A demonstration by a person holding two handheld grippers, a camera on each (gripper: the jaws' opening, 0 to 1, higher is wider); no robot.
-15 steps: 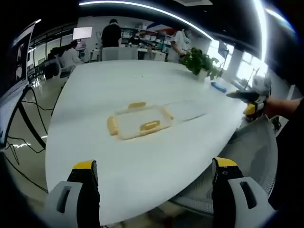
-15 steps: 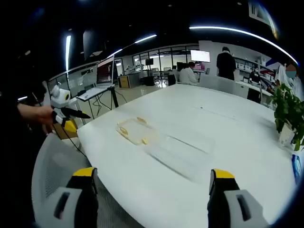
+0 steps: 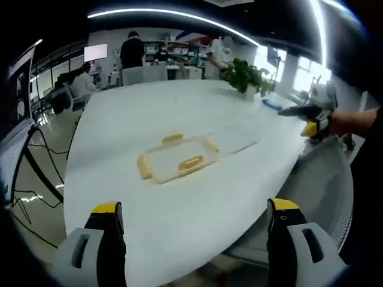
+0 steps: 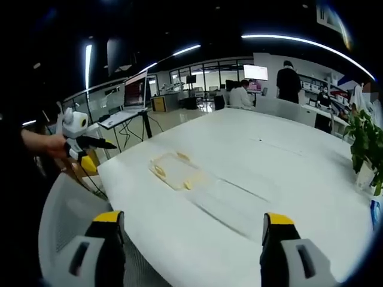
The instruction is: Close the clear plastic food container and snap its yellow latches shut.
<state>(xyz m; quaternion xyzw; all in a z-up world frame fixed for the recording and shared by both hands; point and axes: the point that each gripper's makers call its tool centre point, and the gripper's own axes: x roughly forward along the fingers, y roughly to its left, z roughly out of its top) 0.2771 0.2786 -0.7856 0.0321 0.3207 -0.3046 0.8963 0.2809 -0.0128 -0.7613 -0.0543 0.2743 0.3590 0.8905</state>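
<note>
While both tools hover back from the white table (image 3: 149,227), nothing is gripped: the left gripper (image 3: 194,236) stands spread wide and empty, likely readying an approach. Ahead lies the clear container base (image 3: 178,161) with yellow latches (image 3: 191,162), its lid (image 3: 236,136) beside it, uncovered. The right gripper (image 4: 191,245), also spread, waits near the table's edge.

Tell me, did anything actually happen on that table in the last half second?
Hardly anything. Both views shifted a little, so the hands drifted, but nothing was grasped or released. The container lies where it was on the table, its lid flat beside it, latches undone. The left tongs and right tongs stay open and clear of it.
</note>
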